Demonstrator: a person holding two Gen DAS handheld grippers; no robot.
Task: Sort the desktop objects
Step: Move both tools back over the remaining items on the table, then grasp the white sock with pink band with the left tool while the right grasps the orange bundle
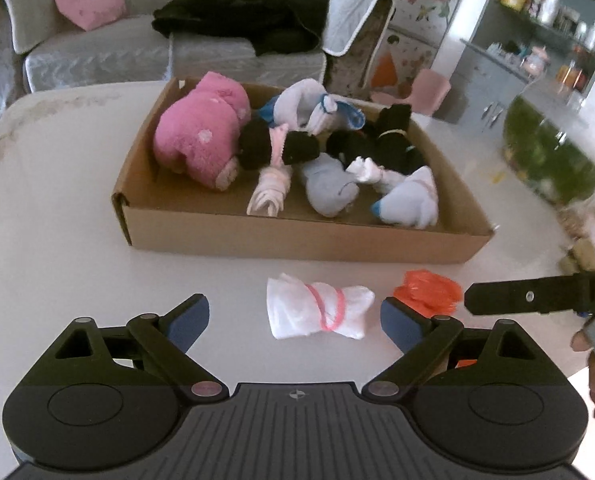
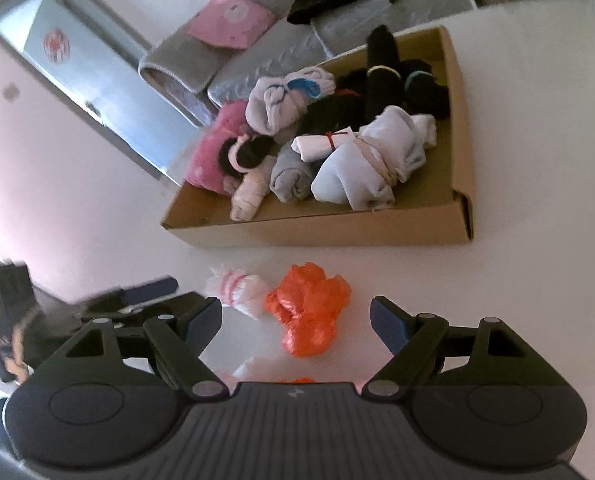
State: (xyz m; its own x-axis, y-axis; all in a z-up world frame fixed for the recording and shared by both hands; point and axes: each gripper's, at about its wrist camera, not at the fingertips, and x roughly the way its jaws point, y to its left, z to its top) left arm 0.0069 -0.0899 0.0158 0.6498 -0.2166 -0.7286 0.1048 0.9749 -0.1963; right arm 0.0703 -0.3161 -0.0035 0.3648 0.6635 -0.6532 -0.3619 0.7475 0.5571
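A white plastic bundle tied with a pink band (image 1: 320, 311) lies on the white table between the open fingers of my left gripper (image 1: 295, 318). An orange plastic bag bundle (image 1: 427, 290) lies just to its right. In the right wrist view the orange bundle (image 2: 307, 312) lies between the open fingers of my right gripper (image 2: 296, 320), with the white bundle (image 2: 237, 289) to its left. Both grippers are empty. The right gripper's finger (image 1: 537, 298) reaches in from the right in the left wrist view. A cardboard box (image 1: 297, 236) behind holds rolled socks and a pink plush (image 1: 201, 132).
The cardboard box also shows in the right wrist view (image 2: 337, 232), full of rolled socks. A grey sofa (image 1: 97, 52) with a pink cushion and black clothes stands behind the table. A shelf unit (image 1: 537, 40) and a fish tank (image 1: 549, 148) are at the right.
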